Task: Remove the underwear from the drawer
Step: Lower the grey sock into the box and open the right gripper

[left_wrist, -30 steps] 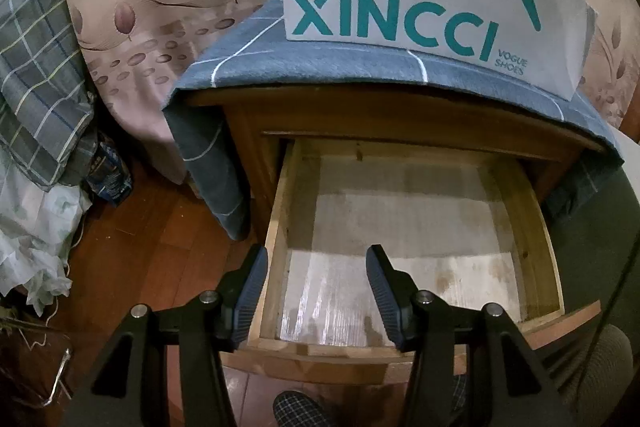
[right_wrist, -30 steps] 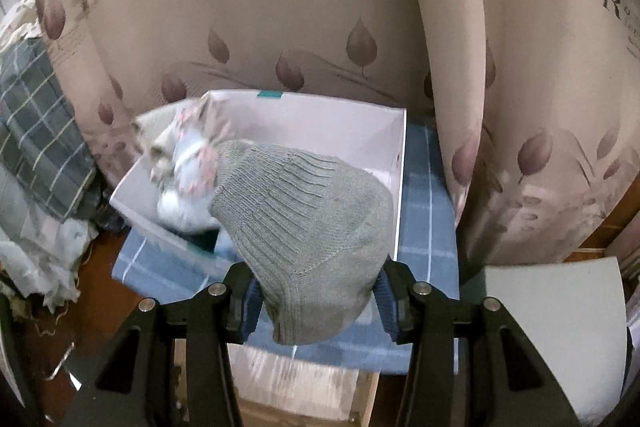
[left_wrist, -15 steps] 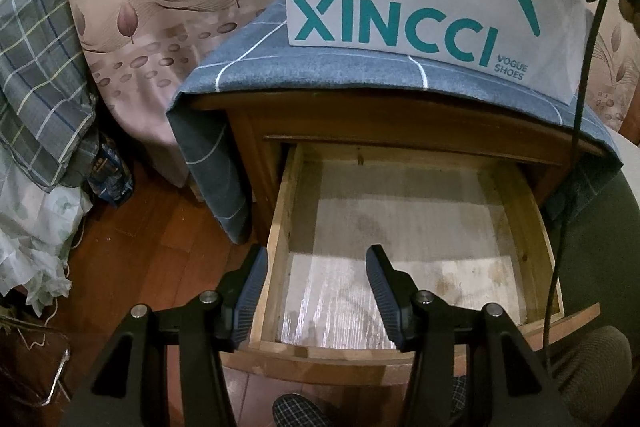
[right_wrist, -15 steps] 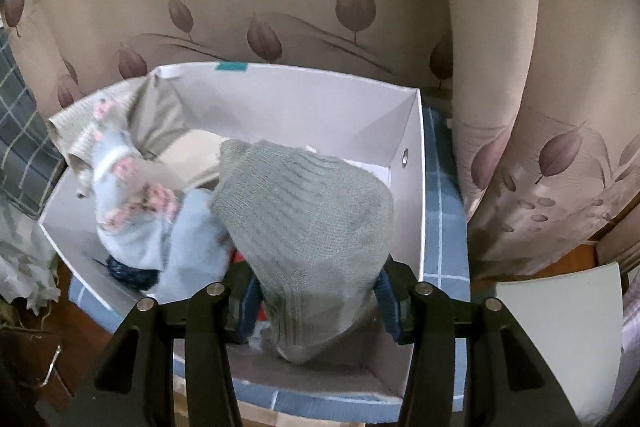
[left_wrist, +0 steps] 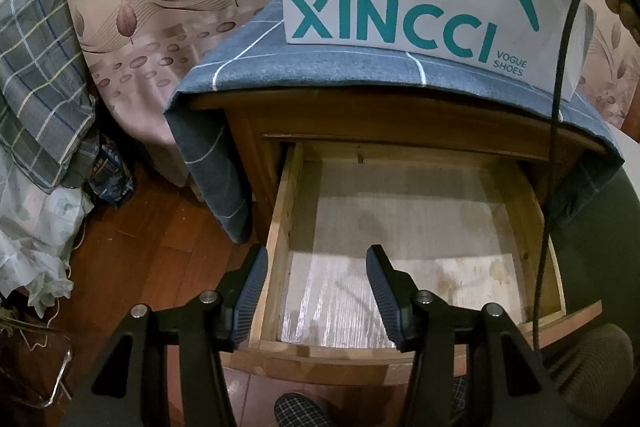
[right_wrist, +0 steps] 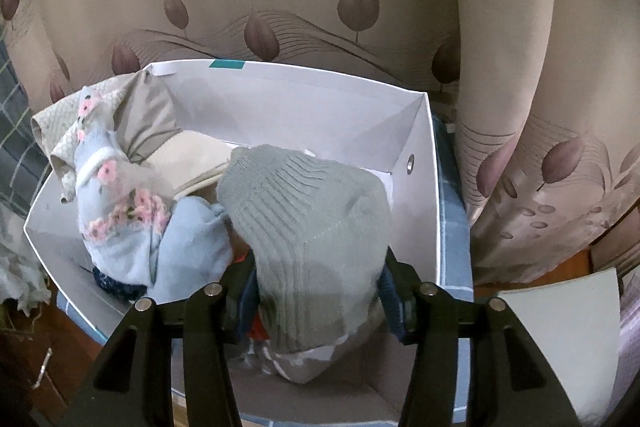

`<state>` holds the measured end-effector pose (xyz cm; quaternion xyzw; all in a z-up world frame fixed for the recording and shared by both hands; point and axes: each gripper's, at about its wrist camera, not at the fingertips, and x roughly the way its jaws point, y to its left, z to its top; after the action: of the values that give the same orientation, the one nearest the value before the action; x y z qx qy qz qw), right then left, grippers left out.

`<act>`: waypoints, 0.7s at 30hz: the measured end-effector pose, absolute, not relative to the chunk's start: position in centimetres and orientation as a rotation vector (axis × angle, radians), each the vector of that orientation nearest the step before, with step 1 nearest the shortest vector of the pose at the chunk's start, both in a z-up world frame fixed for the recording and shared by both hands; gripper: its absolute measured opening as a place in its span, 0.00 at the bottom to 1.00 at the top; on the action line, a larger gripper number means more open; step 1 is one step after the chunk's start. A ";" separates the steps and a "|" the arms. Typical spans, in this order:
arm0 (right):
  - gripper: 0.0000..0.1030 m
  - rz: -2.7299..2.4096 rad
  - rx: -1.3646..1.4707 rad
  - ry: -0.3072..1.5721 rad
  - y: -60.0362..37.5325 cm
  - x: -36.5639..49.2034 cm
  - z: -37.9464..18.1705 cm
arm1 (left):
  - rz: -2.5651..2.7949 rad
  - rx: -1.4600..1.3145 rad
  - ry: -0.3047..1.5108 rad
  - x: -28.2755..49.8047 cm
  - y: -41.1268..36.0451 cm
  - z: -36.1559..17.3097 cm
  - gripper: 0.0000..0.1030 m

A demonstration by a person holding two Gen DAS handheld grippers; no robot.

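Two grippers: your right gripper [right_wrist: 316, 279] has just been opening its jaws, the grey ribbed underwear [right_wrist: 308, 223] between them — whether the pads still press it, you cannot tell. It sits in the white shoebox [right_wrist: 280, 99], pale-blue floral garments [right_wrist: 120, 211] at nine o'clock. Your left gripper [left_wrist: 316, 271] hangs parted, gripping nothing, over the drawer [left_wrist: 280, 227].

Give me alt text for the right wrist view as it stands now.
The right gripper has a grey-green ribbed knit garment between its fingers, lowered into a white shoe box, its jaws having just been opening. The box already holds a pale blue floral piece and beige fabric; a leaf-print curtain hangs behind.
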<state>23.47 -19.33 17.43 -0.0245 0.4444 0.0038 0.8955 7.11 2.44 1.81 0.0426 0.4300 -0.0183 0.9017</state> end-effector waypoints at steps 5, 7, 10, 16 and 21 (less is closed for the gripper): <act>0.56 0.005 -0.033 0.906 -19.4 23.2 17.6 | -0.039 0.087 0.891 7.1 2.4 1.8 0.51; 0.61 0.004 -0.031 0.902 -19.5 23.2 17.7 | -0.038 0.087 0.891 7.1 2.4 1.8 0.51; 0.69 0.000 -0.044 0.881 -19.4 23.0 18.3 | -0.038 0.088 0.891 7.1 2.4 1.7 0.51; 0.77 0.001 -0.051 0.862 -19.2 22.4 19.2 | -0.039 0.088 0.891 7.1 2.4 1.7 0.51; 0.77 0.008 -0.055 0.853 -19.1 21.6 19.7 | -0.038 0.089 0.891 7.1 2.4 1.7 0.51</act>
<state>21.60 -19.05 19.69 -0.0269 0.4135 0.0037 0.9101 7.08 2.41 1.69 0.0432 0.4308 -0.0185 0.9012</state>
